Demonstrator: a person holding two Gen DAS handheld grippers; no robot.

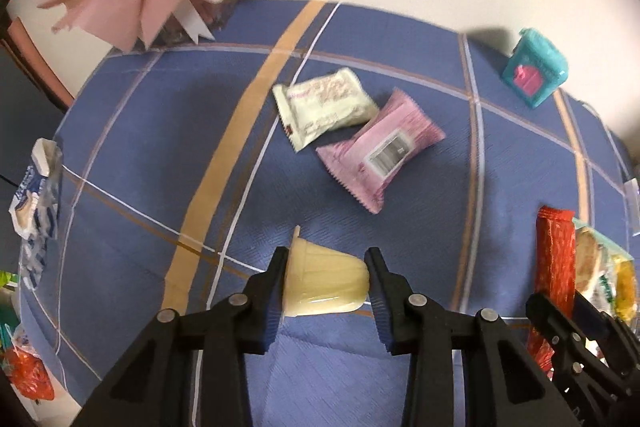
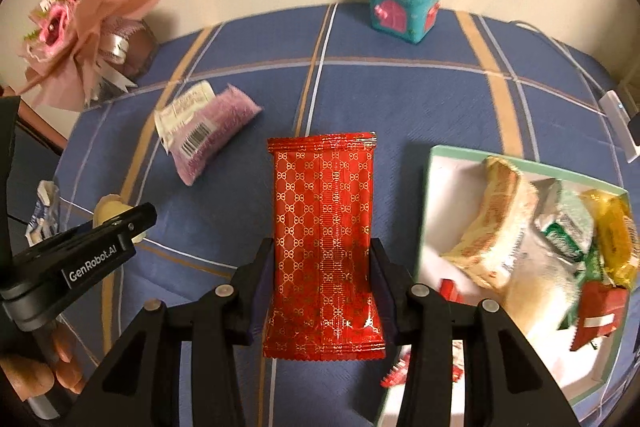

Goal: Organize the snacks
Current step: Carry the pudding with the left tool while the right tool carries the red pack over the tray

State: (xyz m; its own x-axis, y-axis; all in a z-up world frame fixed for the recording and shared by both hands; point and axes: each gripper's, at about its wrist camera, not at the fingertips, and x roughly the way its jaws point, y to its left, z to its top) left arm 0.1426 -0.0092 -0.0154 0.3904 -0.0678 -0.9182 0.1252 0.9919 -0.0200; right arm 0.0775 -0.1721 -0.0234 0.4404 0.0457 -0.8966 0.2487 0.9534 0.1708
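Left claw [image 1: 327, 269]: you have it clenched on the pale yellow jelly cup [image 1: 326, 279], which lies sideways between the pads with its rim toward the left pad; the cup looks lifted clear of the blue plaid cloth [image 1: 132, 131].
Loose snacks on the counter: a cream packet [image 1: 324, 107] and a pink packet [image 1: 380, 155] lie touching each other, ahead of the left claw and well apart from the tray.
Far left edge: a blue-and-white wrapper [image 1: 34, 203] lies at the cloth's edge; whether it counts as a snack to sort you cannot tell.
Right claw [image 2: 323, 259]: you have it grasping the red packet [image 2: 324, 227] by its long sides, the top end pointing away from you.
Tray [image 2: 430, 187]: a shallow white box with a green rim sits just right of the red packet and already holds several wrapped snacks [image 2: 500, 223].
Not part of the sorting: a teal box [image 2: 404, 3] stands by the wall; a pink bouquet [image 2: 76, 27] lies at the far left corner.
Step in hand: both claws carry a snack, judged to be bound for the tray.
Next move: carry the red packet rightward over the tray's bare white floor and release it; then bring the jelly cup across, keeping the two claws from colliding.
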